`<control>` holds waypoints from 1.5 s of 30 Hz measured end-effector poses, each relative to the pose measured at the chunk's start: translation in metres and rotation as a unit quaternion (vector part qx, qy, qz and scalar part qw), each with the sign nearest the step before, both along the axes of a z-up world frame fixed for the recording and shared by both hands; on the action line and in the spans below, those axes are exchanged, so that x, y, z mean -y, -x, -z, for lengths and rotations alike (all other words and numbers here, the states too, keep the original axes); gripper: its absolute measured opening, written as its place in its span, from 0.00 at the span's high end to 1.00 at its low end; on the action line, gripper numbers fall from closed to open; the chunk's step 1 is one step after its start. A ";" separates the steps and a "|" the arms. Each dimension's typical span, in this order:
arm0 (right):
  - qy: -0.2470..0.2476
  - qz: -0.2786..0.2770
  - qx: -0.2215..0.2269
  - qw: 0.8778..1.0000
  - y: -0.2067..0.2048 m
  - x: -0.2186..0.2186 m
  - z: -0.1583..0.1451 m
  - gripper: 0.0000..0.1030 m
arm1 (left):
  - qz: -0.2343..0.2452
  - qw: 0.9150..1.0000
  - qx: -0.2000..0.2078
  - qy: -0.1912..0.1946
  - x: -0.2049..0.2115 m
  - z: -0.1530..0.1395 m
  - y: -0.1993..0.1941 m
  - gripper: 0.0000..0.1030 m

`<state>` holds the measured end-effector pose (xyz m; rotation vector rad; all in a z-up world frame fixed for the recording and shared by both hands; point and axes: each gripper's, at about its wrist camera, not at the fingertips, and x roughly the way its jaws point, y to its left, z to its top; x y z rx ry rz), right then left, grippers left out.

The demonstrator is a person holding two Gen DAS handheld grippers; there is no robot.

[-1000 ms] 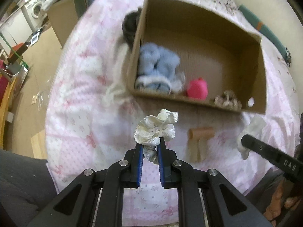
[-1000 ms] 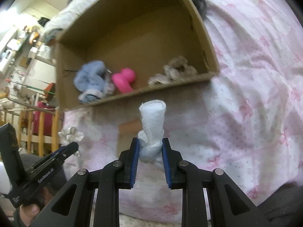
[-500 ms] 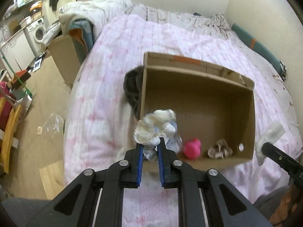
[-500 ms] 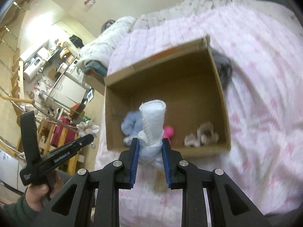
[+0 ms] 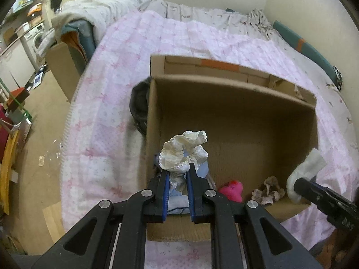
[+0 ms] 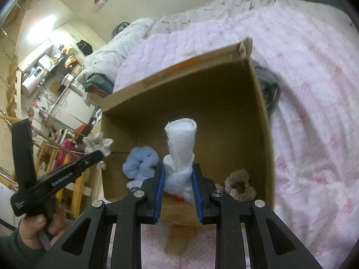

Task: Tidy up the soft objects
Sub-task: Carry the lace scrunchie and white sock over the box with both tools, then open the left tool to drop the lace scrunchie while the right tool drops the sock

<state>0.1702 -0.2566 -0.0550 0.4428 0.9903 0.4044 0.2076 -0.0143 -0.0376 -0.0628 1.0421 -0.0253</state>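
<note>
The left hand-held gripper (image 5: 177,179) is clenched on a cream scrunchie (image 5: 182,152); the right hand-held gripper (image 6: 178,179) grasps a white roll (image 6: 180,148). Both hover over the box (image 5: 235,121) on the bed (image 5: 107,94). Inside lie a blue plush (image 6: 140,163), pink toy (image 5: 232,190) and tan scrunchie (image 6: 239,185). Judging from this, only these two drops remain.
</note>
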 end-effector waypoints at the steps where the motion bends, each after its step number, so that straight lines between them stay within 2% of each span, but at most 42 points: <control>1: -0.003 -0.003 -0.002 1.000 0.000 -0.002 0.003 0.75 | 0.002 1.000 -0.005 0.004 0.001 0.004 -0.001 0.88; 3: 0.013 -0.016 0.000 1.000 0.000 -0.010 0.006 0.75 | 0.008 1.000 -0.011 0.016 0.003 0.010 -0.003 0.88; 6: 0.033 -0.026 0.004 0.999 0.000 -0.018 0.009 0.75 | 0.008 1.000 0.002 0.013 0.005 0.010 -0.004 0.87; 12: 0.044 -0.020 -0.014 0.999 -0.005 -0.018 0.017 0.75 | 0.005 0.999 0.006 0.033 0.006 0.015 -0.008 0.87; 16: 0.053 -0.017 -0.019 0.998 -0.008 -0.019 0.020 0.75 | 0.020 1.000 0.005 0.021 0.015 0.018 -0.007 0.87; 21: 0.053 -0.014 -0.026 0.998 -0.013 -0.020 0.023 0.75 | 0.033 0.999 0.008 0.015 0.022 0.018 -0.004 0.87; 27: 0.054 -0.011 -0.031 0.998 -0.018 -0.021 0.023 0.75 | 0.021 1.000 0.008 0.017 0.018 0.020 -0.004 0.86; 30: 0.049 -0.008 -0.032 0.998 -0.020 -0.019 0.024 0.75 | 0.021 0.999 0.014 0.022 0.017 0.017 -0.003 0.80; 37: 0.040 -0.005 -0.020 0.999 -0.016 -0.016 0.020 0.75 | 0.026 0.999 0.013 0.016 0.020 0.016 -0.002 0.78; 40: 0.044 -0.005 -0.018 0.999 -0.016 -0.017 0.020 0.75 | 0.025 0.999 0.020 0.010 0.021 0.013 -0.001 0.60; 42: 0.046 -0.003 -0.017 0.999 -0.016 -0.018 0.020 0.75 | 0.019 0.999 0.030 0.004 0.021 0.009 0.001 0.36; 45: 0.046 -0.002 -0.020 0.999 -0.017 -0.020 0.021 0.75 | 0.018 0.999 0.044 0.011 0.020 0.002 0.003 0.33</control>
